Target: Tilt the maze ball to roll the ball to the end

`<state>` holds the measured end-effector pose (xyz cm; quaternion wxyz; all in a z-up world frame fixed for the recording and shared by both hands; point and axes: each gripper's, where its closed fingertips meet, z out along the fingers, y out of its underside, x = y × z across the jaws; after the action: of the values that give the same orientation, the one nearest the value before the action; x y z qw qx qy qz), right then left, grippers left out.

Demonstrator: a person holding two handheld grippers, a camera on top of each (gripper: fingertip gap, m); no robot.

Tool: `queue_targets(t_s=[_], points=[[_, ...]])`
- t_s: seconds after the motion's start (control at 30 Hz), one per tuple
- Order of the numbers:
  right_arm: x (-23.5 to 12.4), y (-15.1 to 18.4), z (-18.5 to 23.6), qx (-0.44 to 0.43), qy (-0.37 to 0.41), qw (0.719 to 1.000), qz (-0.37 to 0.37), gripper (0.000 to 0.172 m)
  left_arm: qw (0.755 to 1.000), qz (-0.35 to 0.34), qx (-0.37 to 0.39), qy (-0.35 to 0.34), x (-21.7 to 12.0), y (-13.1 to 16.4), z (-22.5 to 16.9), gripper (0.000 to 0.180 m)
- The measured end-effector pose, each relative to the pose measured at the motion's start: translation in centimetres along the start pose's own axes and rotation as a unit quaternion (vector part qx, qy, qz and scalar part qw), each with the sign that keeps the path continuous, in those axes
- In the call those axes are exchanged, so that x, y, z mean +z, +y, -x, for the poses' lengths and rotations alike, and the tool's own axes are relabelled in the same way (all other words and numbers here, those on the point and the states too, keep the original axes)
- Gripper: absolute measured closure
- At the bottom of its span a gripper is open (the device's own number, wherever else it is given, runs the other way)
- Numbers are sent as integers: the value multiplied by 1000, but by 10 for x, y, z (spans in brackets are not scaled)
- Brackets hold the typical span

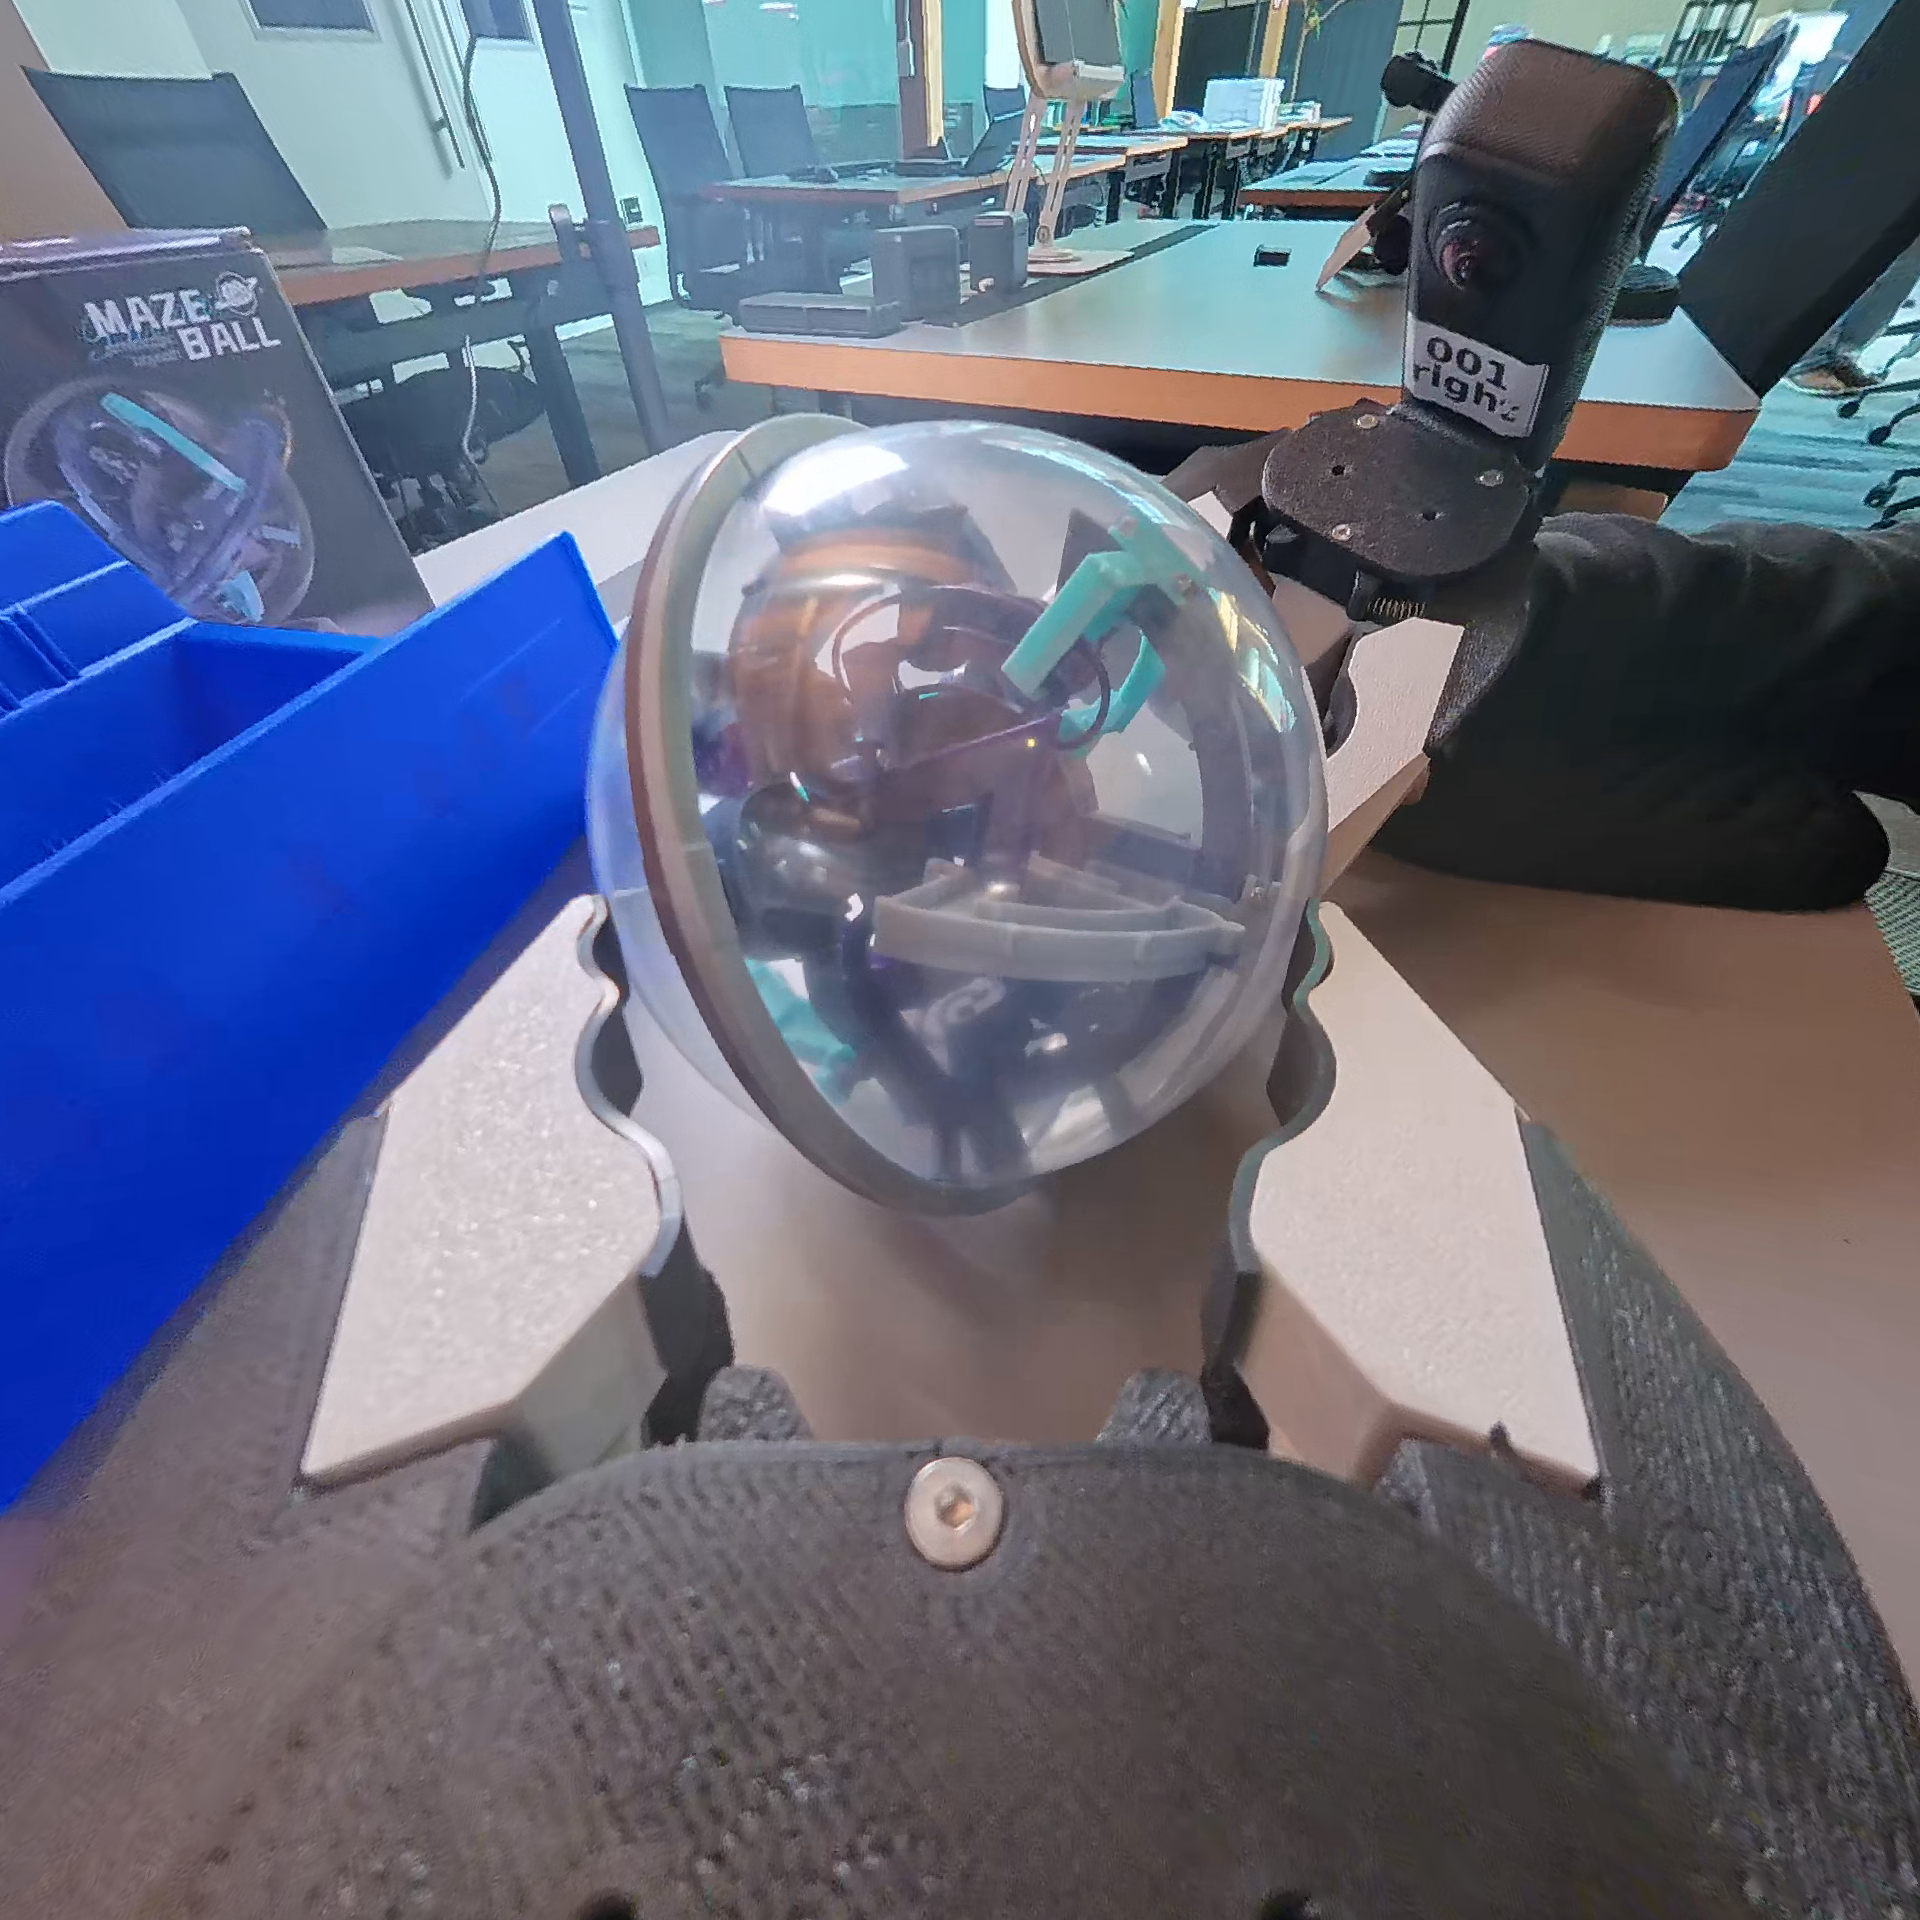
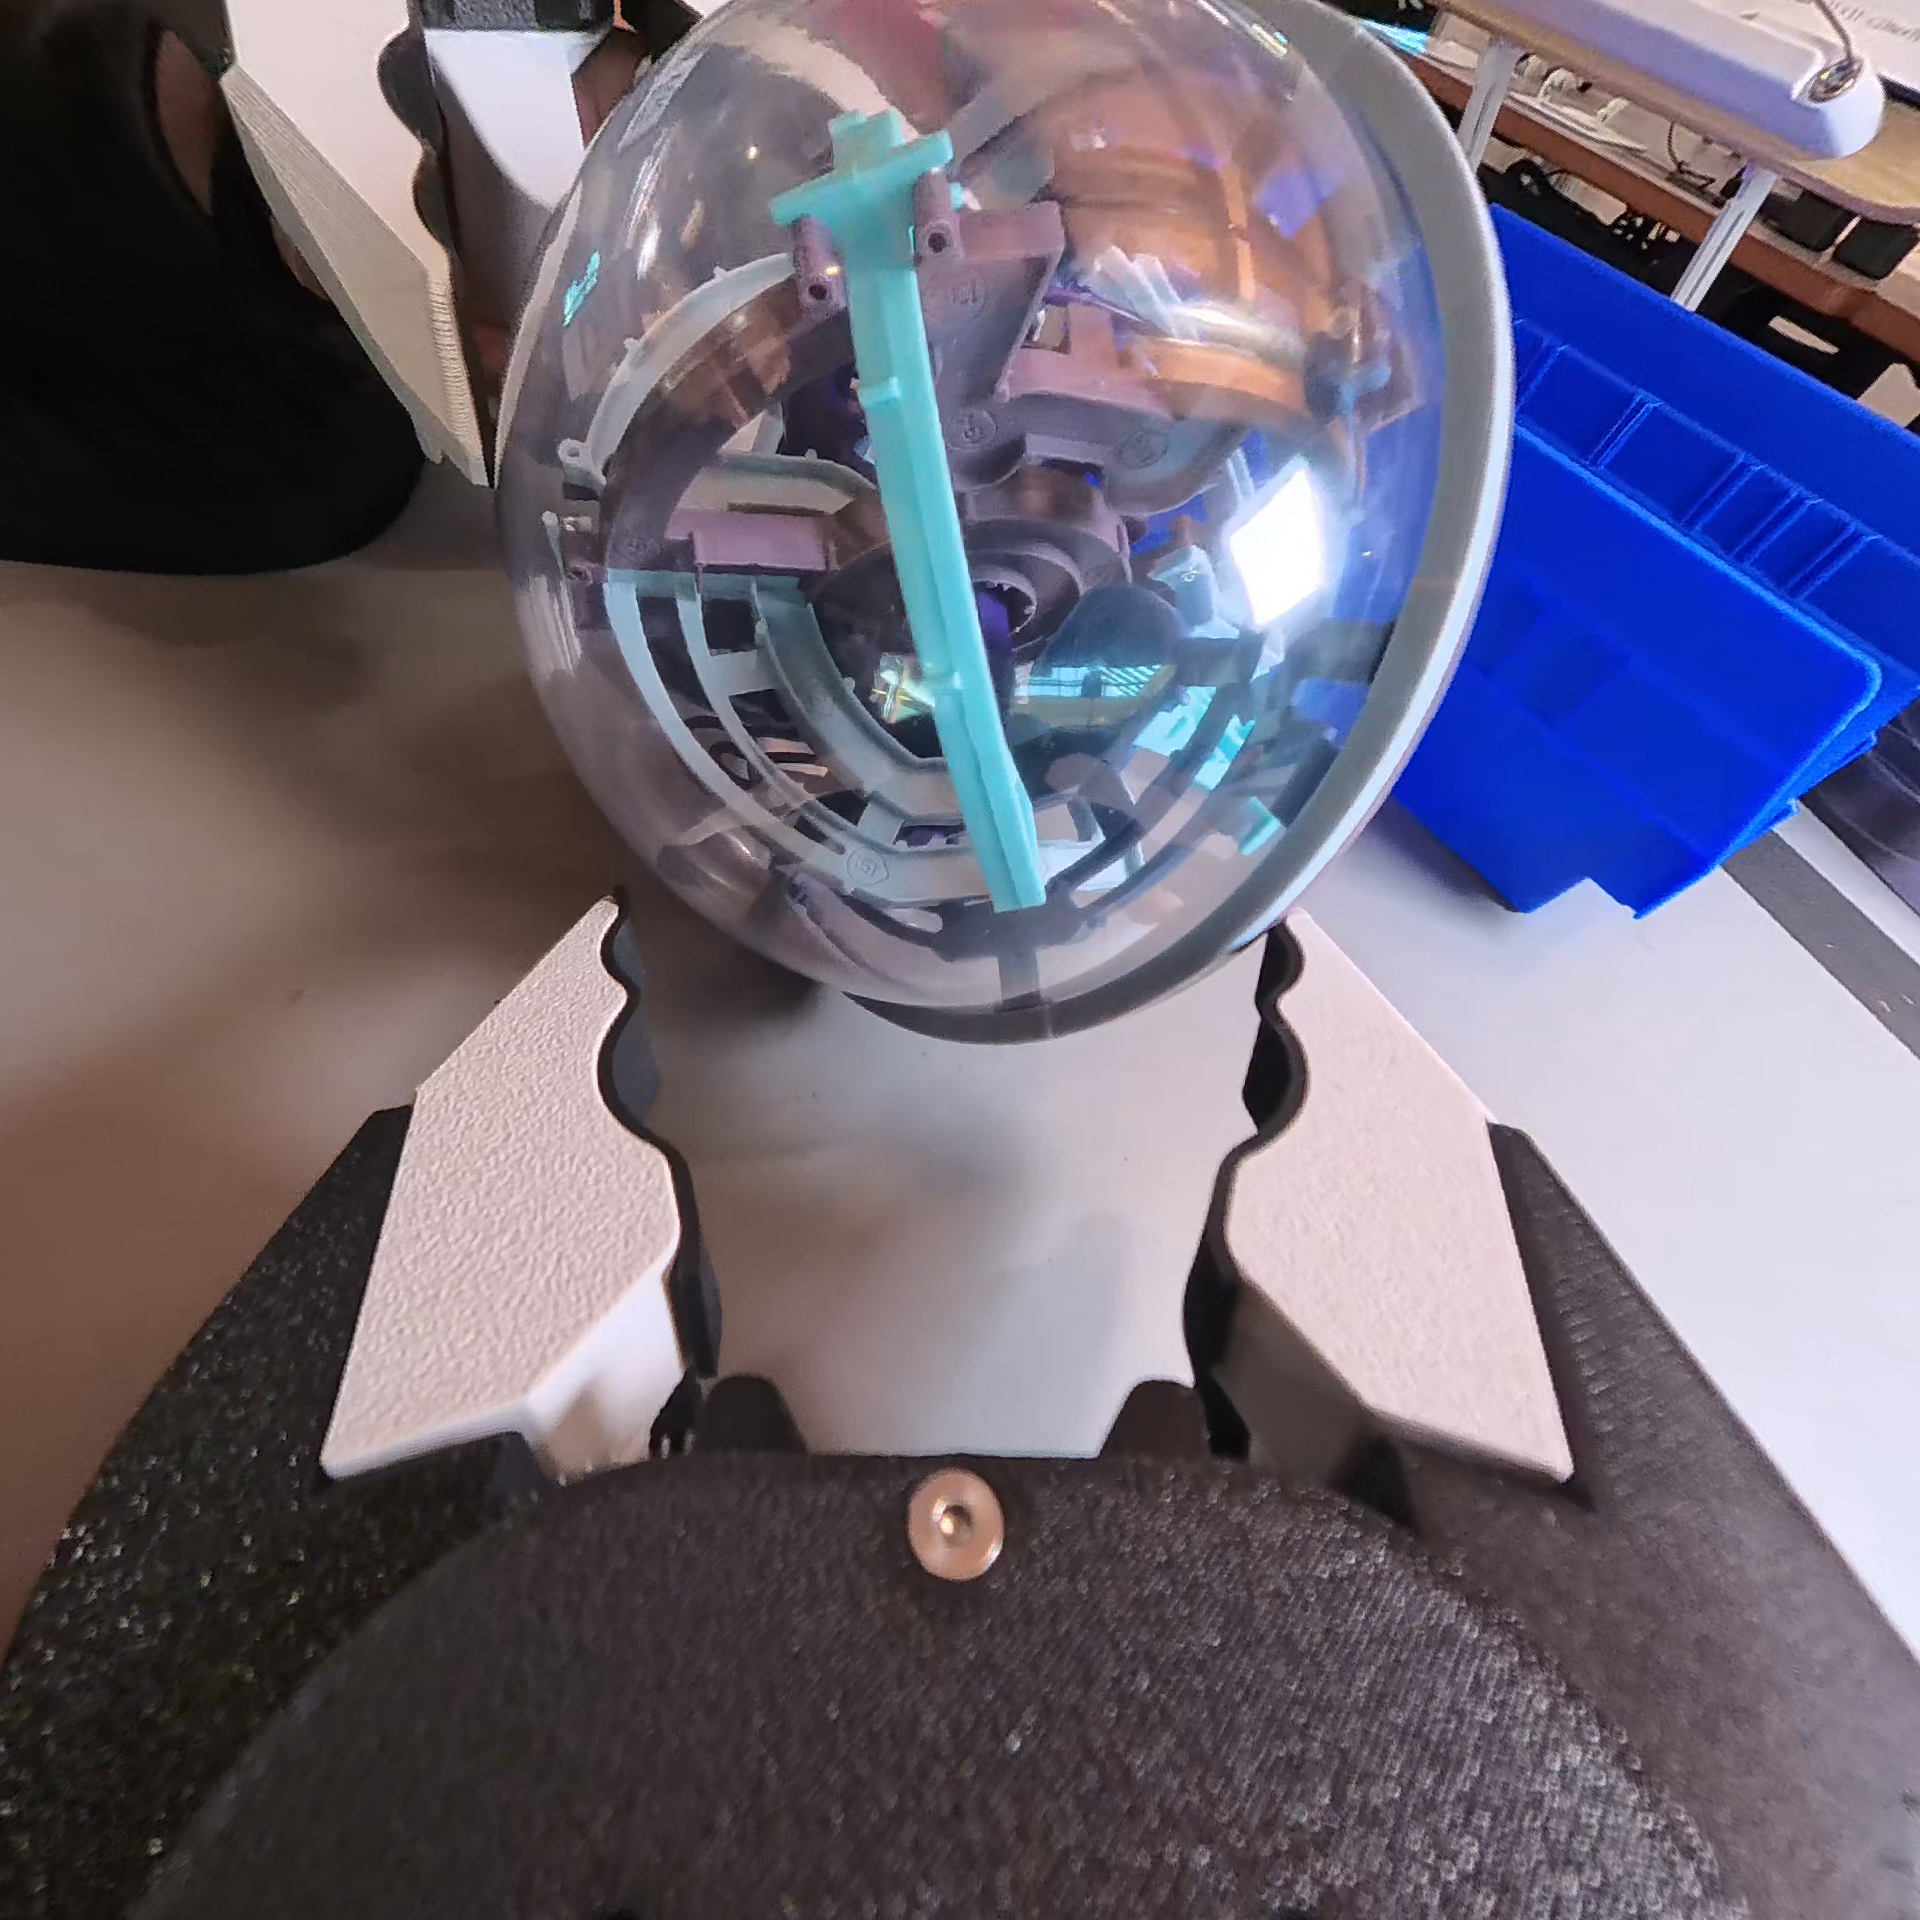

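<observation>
Beige table point(image 1: 1621, 1039): blue bin point(image 1: 260, 831), printed box point(image 1: 156, 416) on it.

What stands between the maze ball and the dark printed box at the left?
The blue bin. In the left wrist view, its near corner stands between the maze ball and the box.
</observation>
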<state>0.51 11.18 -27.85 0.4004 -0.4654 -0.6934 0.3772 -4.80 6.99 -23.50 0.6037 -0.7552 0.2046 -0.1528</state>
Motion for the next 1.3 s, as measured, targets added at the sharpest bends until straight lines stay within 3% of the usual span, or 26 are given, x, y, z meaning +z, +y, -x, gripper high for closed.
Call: queue_targets(t_s=[0.47, 0.6, 0.77, 1.0, 1.13, 1.3], points=[[0, -1, -2, -7, 11, 1000, -1, 57, 998, -9, -63, 16, 0, -1, 3, 58], [-1, -2, -4, -8, 16, 1000, -4, 57, 991, -6, -128, 27, 1, -1, 6, 59], [-3, -4, -5, -42, 27, 999, -7, 45, 969, -6, -245, 43, 2, 1, 11, 60], [-11, -25, -11, -109, 86, 989, -43, 39, 919, -25, -387, 75, 8, 3, 16, 61], [-9, -22, -11, -96, 82, 991, -46, 41, 916, -33, -391, 84, 10, 0, 16, 61], [-9, -18, -19, -36, 69, 996, -54, 42, 949, -39, -303, 82, 9, -8, 11, 52]])
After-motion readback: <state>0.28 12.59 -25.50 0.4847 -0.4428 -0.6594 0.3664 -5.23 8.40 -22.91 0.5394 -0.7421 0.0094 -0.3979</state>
